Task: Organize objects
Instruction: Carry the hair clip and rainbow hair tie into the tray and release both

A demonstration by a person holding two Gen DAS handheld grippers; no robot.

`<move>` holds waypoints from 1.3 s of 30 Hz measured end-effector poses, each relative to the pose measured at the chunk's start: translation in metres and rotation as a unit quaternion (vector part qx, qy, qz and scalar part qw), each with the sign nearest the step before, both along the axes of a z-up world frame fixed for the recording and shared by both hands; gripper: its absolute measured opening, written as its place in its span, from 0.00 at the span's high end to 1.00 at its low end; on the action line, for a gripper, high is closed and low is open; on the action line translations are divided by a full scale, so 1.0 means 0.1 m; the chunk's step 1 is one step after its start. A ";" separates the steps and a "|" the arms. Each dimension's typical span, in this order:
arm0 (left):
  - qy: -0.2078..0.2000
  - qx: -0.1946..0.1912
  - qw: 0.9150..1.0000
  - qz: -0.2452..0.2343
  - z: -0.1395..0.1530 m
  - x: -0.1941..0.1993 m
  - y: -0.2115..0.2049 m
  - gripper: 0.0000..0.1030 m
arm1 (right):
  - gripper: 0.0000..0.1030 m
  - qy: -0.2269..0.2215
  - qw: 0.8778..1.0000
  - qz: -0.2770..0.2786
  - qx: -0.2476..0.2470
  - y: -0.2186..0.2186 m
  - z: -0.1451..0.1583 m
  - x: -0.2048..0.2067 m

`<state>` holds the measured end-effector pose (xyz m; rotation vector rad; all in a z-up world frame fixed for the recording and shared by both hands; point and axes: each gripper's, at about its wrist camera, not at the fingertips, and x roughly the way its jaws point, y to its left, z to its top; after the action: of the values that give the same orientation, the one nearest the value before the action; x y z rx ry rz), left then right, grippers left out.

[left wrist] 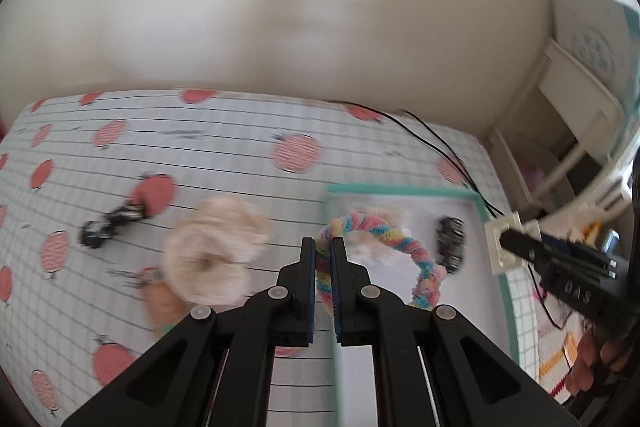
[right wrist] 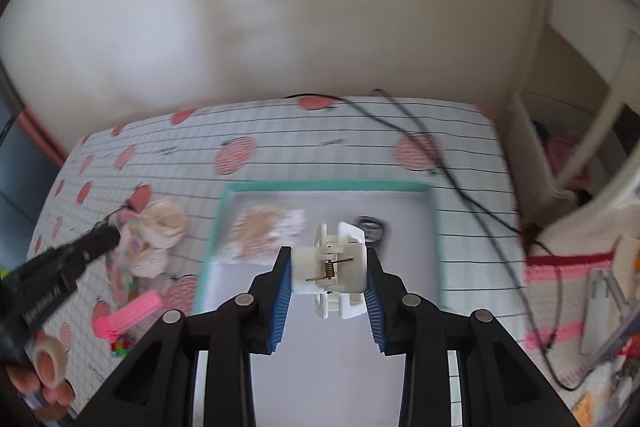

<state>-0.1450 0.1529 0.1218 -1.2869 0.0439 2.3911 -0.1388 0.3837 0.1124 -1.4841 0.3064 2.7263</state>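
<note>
My left gripper (left wrist: pixel 322 247) is shut on a pastel rainbow braided hair tie (left wrist: pixel 384 231), which hangs over the left rim of a teal-edged tray (left wrist: pixel 400 189). My right gripper (right wrist: pixel 329 259) is shut on a white claw clip (right wrist: pixel 332 271), held above the tray floor (right wrist: pixel 320 339). A beige fluffy hair piece (right wrist: pixel 264 231) and a black clip (right wrist: pixel 374 227) lie inside the tray. In the right wrist view the left gripper (right wrist: pixel 106 237) shows at the left edge with the braid (right wrist: pixel 128 251). A cream scrunchie (left wrist: pixel 212 255) rests on the cloth left of the tray.
The strawberry-print cloth (left wrist: pixel 240 155) covers the table against a cream wall. A black hair ornament (left wrist: pixel 112 223) lies at the left, a pink clip (right wrist: pixel 128 315) near the front. A black cable (right wrist: pixel 472 195) crosses the right side. White shelving (left wrist: pixel 576 99) stands at the right.
</note>
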 end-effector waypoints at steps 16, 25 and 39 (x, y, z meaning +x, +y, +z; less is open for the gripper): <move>-0.038 -0.088 0.993 -0.064 -0.88 0.11 0.87 0.93 | 0.65 -0.059 0.997 -0.052 -0.004 0.43 -0.56 -0.07; -0.043 -0.102 0.992 -0.055 -1.08 0.04 0.87 0.92 | 0.65 -0.080 0.995 -0.055 -0.005 0.44 -0.79 -0.12; -0.059 -0.075 0.993 -0.065 -0.89 0.01 0.86 0.76 | 0.58 -0.072 0.996 -0.055 -0.009 0.42 -0.74 -0.11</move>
<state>-0.1436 0.2390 0.0331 -1.4439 0.2696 2.2342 -0.1496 0.4258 0.0386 -1.6066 0.3954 2.5240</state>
